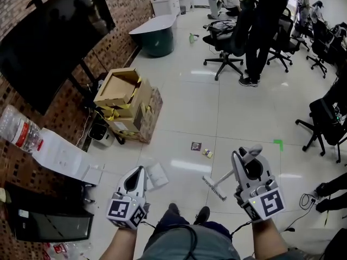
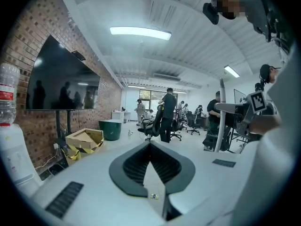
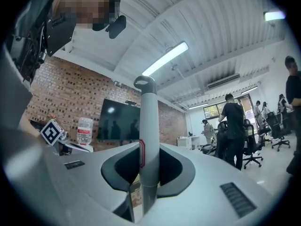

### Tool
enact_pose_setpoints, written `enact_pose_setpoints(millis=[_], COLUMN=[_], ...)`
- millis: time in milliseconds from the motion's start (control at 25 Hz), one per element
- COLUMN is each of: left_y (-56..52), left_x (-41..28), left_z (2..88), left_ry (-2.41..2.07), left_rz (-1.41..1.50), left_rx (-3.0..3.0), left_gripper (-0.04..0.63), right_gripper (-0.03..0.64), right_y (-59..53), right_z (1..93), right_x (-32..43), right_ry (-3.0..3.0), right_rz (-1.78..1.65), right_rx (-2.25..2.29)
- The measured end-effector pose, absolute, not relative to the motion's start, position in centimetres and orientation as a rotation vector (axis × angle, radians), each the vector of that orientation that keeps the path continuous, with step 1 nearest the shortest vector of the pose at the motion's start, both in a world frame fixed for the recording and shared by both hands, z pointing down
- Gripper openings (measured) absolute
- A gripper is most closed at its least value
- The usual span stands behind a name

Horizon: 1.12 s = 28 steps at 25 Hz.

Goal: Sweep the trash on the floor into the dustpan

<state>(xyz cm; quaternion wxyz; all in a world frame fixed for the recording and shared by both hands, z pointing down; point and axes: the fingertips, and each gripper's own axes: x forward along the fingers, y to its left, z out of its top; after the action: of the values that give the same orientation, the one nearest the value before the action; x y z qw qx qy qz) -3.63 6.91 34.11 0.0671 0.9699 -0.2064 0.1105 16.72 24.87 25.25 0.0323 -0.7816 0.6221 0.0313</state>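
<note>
My right gripper (image 1: pixel 246 157) is shut on the grey handle (image 3: pixel 149 145) of a small broom. Its white brush head (image 1: pixel 215 187) rests on the pale tiled floor just left of the gripper. In the right gripper view the handle stands upright between the jaws and ends in a ring. My left gripper (image 1: pixel 136 173) is shut on a flat white dustpan (image 1: pixel 157 175), which lies low at its right. In the left gripper view the dustpan (image 2: pixel 157 187) shows as a thin white wedge between the jaws. The trash lies ahead: a dark square wrapper (image 1: pixel 196 145) and a small yellow scrap (image 1: pixel 207 153).
Open cardboard boxes (image 1: pixel 130 104) stand at the left by a brick wall with a big TV (image 1: pixel 54 42). A water bottle (image 1: pixel 19 128) sits on a white unit nearer me. Office chairs (image 1: pixel 227 42) and standing people fill the back. My shoes (image 1: pixel 187 213) are below.
</note>
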Motion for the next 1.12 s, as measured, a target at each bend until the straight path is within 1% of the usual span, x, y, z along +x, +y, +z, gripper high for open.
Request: enact_pose_setpoints(millis=[240, 440, 800, 1000, 1120], left_y=[4.3, 1.5, -8.3, -11.4, -11.8], left_x=[1.5, 3.7, 4.6, 5.8, 8.0], left_z=[34.7, 33.9, 34.7, 36.6, 37.3], left_ry=[-0.61, -0.622, -0.65, -0.66, -0.711], left_rz=[0.351, 0.303, 0.265, 0.31, 0.316], left_rx=[2.911, 2.918, 2.881, 2.865, 2.845], left_gripper=[0.009, 0.009, 0.009, 0.009, 0.009], right_gripper=[0.083, 0.084, 0.083, 0.08, 0.08], right_y=[23.3, 21.7, 11.6, 6.4, 4.2], right_z=[25.5, 24.8, 25.6, 27.3, 28.7], right_x=[24.5, 29.0, 33.4, 36.3, 39.2], right_ry=[1.817, 1.728, 1.711, 1.722, 1.768], right_rz=[0.139, 0.165, 0.167, 0.153, 0.114], right_rx=[-2.464, -2.511, -2.561, -2.553, -2.512])
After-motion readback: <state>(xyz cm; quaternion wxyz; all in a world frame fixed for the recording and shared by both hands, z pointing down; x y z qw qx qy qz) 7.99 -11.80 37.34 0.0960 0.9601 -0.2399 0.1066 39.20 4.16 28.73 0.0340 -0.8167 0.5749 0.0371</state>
